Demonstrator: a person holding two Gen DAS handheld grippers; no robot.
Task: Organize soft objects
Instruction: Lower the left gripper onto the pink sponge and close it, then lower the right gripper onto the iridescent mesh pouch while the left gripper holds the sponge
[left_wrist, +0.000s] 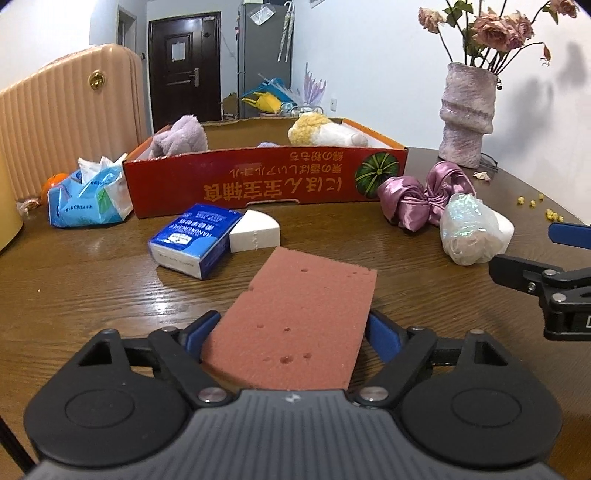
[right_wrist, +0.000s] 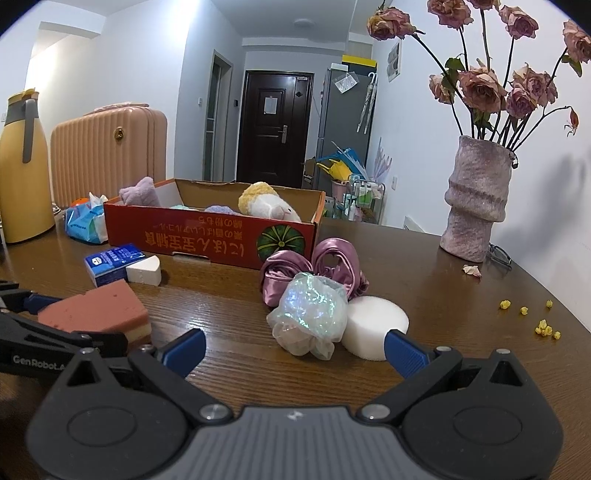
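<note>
left gripper (left_wrist: 291, 325) – blue pads closed on the pink sponge (left_wrist: 295, 314), a porous slab lying flat on the wooden table (left_wrist: 92, 295), gripped at its near end, likely for lifting into the red cardboard box (left_wrist: 258, 181) | right gripper (right_wrist: 295, 347) – jaws apart, empty, facing the iridescent scrunchie (right_wrist: 310, 314)

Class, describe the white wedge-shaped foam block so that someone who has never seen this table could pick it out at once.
Start at the long red cardboard box on the brown wooden table. Just in front of its printed side lies a blue tissue packet, and the white wedge-shaped foam block sits against that packet's right side. Unlike the white round foam disc farther right, it has one curved edge and straight cut faces.
</note>
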